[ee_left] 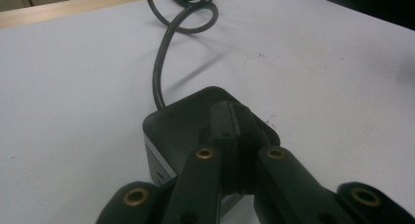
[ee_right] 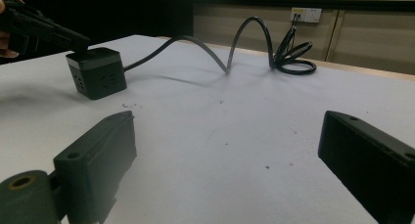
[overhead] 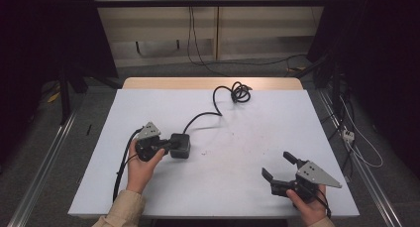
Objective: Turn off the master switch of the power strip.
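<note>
A black cube power socket (overhead: 181,145) with a grey band lies left of the table's middle, also seen in the left gripper view (ee_left: 178,121) and the right gripper view (ee_right: 98,77). Its black cable (overhead: 218,100) runs back to a coil (overhead: 241,92) near the far edge. My left gripper (overhead: 168,145) is shut, its joined tips (ee_left: 232,114) resting on the cube's top with nothing between them. My right gripper (overhead: 276,165) stands open near the front right, over bare table (ee_right: 227,131), far from the cube.
The white table top (overhead: 257,123) has a wooden strip along its far edge. The coiled cable (ee_right: 293,57) lies there. A wall socket plate (ee_right: 306,13) sits behind the table. Loose cables lie on the floor at the right (overhead: 356,147).
</note>
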Tool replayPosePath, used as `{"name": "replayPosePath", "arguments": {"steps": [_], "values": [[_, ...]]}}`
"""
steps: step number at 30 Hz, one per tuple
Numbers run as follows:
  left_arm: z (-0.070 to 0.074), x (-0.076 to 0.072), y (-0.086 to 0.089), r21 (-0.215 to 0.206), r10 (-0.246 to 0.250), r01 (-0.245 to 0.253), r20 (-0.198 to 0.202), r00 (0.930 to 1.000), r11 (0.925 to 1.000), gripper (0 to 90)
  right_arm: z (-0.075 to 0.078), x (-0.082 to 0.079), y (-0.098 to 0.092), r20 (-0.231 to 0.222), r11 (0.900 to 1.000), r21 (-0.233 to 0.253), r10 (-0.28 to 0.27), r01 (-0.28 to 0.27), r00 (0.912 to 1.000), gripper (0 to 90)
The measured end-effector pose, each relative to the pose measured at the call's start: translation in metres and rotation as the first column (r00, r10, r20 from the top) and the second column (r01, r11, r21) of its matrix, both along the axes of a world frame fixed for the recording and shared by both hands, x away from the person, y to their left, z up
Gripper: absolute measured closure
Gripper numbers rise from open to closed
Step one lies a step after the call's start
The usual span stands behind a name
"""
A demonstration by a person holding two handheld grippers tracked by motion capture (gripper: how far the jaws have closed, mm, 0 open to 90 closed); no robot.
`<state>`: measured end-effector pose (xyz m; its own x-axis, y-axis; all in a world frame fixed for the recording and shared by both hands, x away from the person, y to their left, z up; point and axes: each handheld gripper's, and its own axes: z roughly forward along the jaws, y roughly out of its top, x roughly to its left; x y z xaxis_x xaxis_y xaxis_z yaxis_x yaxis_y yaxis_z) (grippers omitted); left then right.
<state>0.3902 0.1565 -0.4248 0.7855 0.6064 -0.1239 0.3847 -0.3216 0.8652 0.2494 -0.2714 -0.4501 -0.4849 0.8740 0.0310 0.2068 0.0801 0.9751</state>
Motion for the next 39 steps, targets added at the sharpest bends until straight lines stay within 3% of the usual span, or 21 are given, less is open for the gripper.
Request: {"name": "replayPosePath", "arguments": {"steps": [39], "values": [[0.0022, -0.0024, -0.0035, 0.045, 0.005, -0.006, 0.026, 0.9997, 0.999, 90.0, -0.0004, 0.0003, 0.0004, -0.002, 1.0, 0.001, 0.004, -0.004, 1.0, 6.5]]}}
